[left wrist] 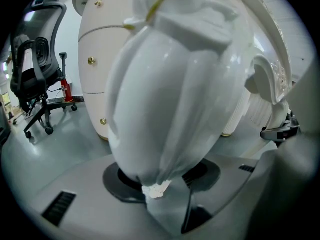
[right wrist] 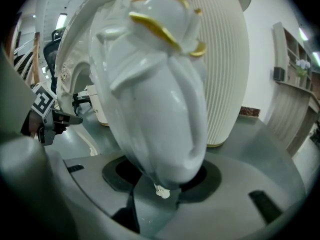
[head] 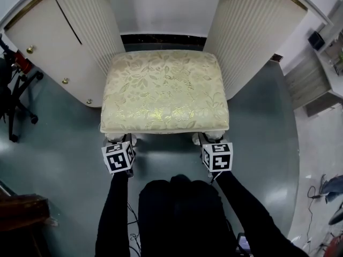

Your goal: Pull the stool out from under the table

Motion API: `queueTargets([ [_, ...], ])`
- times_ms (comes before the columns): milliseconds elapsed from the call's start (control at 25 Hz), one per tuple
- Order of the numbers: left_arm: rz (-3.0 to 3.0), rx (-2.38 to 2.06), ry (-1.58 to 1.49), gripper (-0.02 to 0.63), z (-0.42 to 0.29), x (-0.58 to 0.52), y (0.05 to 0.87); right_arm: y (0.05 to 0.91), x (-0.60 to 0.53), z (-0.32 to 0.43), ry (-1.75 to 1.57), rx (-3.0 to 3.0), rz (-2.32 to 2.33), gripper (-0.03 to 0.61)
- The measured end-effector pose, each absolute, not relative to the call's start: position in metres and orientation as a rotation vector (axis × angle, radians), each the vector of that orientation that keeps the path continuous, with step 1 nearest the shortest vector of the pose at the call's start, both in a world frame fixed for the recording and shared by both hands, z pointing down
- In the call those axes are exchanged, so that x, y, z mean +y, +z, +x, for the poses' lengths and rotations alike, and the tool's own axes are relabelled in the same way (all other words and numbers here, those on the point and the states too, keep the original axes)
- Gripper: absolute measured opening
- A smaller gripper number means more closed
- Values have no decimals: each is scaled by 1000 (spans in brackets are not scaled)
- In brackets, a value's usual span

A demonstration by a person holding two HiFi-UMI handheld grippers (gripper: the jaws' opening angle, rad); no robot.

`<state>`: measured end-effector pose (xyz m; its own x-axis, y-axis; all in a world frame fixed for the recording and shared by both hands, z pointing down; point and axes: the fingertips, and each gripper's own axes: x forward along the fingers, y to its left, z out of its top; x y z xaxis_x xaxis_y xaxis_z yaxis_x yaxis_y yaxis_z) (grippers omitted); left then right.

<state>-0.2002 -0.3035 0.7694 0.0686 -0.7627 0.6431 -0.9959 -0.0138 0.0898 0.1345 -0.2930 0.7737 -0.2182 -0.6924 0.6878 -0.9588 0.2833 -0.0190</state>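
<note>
The stool [head: 164, 90] has a cream floral cushion and white carved legs with gold trim. It stands in the gap between the table's two pedestals, its front edge toward me. My left gripper [head: 116, 141] is shut on the stool's front left leg [left wrist: 170, 94], which fills the left gripper view. My right gripper [head: 210, 141] is shut on the front right leg [right wrist: 160, 104], and the left gripper shows beyond it at the left of the right gripper view. The jaws themselves are hidden under the cushion's edge in the head view.
The left pedestal [head: 59, 47] has drawers with brass knobs; the ribbed right pedestal [head: 252, 36] stands close to the stool's side. A black office chair [head: 13, 90] is at the left, shelves [head: 321, 63] and cables [head: 321, 191] at the right. Grey floor lies behind me.
</note>
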Motion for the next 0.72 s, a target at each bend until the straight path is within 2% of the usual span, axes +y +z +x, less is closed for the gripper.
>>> queueTargets([
  [720, 1644, -1754, 686, 210, -202, -292, 779, 775, -287, 140, 710, -1818, 1476, 195],
])
